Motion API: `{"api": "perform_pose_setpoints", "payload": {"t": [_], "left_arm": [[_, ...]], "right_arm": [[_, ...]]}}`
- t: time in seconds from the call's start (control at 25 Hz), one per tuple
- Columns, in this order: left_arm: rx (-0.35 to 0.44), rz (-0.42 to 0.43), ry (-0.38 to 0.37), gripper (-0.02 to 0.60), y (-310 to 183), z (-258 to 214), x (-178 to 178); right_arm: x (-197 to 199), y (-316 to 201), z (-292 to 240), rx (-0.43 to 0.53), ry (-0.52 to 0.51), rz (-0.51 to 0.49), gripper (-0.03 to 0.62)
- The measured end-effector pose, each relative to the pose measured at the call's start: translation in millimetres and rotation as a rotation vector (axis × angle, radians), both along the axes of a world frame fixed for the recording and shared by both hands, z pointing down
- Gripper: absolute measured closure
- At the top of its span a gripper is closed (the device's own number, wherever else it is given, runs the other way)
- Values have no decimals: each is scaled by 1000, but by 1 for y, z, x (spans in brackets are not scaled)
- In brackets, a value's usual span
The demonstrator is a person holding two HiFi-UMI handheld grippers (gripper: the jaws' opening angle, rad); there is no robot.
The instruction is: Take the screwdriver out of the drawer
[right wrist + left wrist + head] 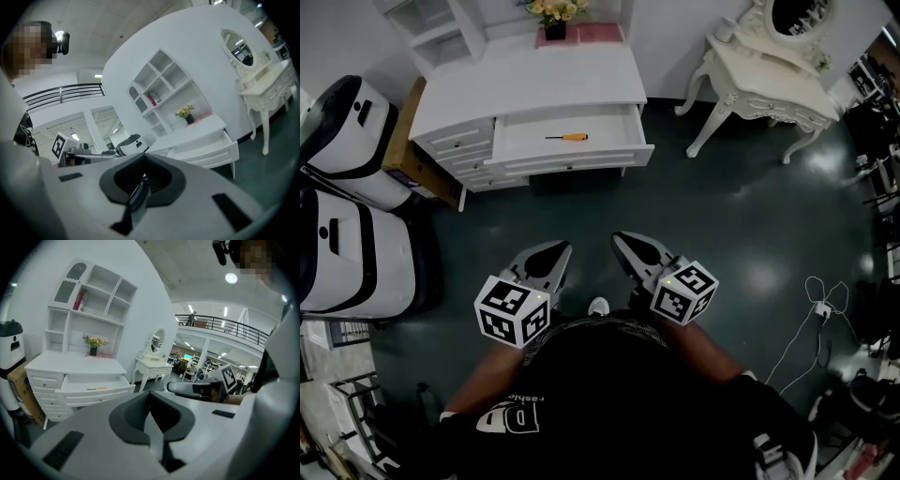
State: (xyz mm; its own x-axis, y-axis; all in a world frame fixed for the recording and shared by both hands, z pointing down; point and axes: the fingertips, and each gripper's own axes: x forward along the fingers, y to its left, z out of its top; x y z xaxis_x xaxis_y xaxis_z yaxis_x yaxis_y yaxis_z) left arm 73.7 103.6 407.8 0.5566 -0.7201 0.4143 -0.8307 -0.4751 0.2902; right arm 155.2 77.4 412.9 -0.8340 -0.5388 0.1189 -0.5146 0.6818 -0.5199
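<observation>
The screwdriver (567,137), orange handle and dark shaft, lies flat in the open top drawer (609,150) of a white desk (534,84). Both grippers hang low in front of the person's body, far from the drawer, above dark floor. In the head view my left gripper (555,253) and my right gripper (624,244) point toward the desk, jaws pressed together and holding nothing. The left gripper view shows the screwdriver (97,388) small in the drawer (93,386), beyond my left gripper (151,399). In the right gripper view my right gripper (143,164) faces the open drawer (206,147).
A cream dressing table (769,75) with an oval mirror stands right of the desk. Two white machines (342,131) and a cardboard box (412,150) stand at the left. A flower pot (555,17) sits on the desk top. A white cable (811,314) lies on the floor at right.
</observation>
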Motion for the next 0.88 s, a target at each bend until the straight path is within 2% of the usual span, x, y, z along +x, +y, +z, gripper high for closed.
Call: {"api": "perform_pose_setpoints", "payload": {"t": [0.4,0.88], "left_arm": [[-28,-18,-9,568,4,5,4],[-32,39,14,568,-21,8,16]], "right_arm": [[5,5,9,-34,-10,-12,585],[11,-11,12,-42,2,26,585]]}}
